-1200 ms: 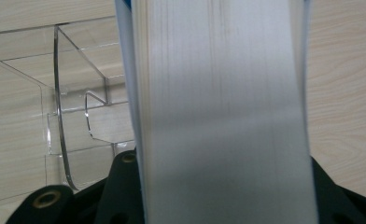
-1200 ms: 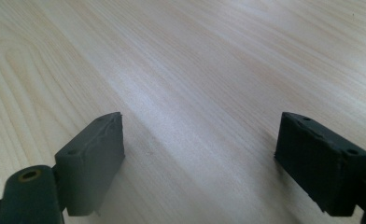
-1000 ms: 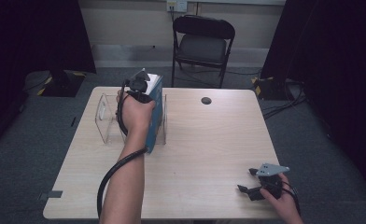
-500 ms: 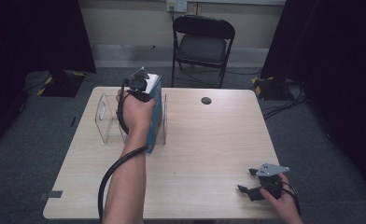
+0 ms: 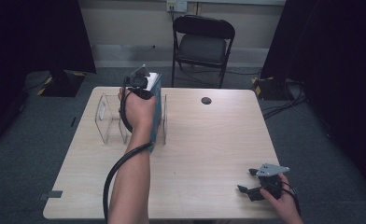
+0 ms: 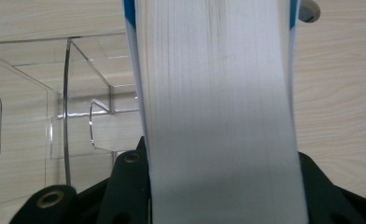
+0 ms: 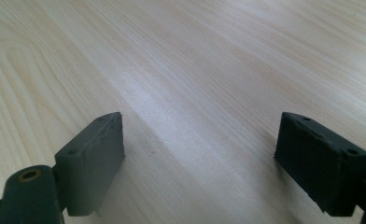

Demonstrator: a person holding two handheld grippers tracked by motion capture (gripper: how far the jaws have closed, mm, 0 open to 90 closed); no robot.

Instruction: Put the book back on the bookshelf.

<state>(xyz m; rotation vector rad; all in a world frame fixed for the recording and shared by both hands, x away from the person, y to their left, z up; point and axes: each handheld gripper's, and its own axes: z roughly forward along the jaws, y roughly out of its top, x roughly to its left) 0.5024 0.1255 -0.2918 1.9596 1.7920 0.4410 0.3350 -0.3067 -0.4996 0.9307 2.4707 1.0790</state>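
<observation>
clear acrylic rack (image 5: 107, 122) sitting on table (image 5: 209, 140), near the far left corner. holding a blue-covered book (image 6: 216, 112) upright in left gripper (image 5: 141, 84), jaws clamped on its page edges, spine side down over the rack's right-hand slot. looking partly lowered between the dividers; bottom edge hidden by the hand, so impossible to tell whether resting on the rack floor yet. judging the job as mostly done: carrying and lining up finished, seating and letting go remaining. resting right gripper (image 5: 255, 183) low at the near right edge, jaws standing wide apart, gripping nothing.
</observation>
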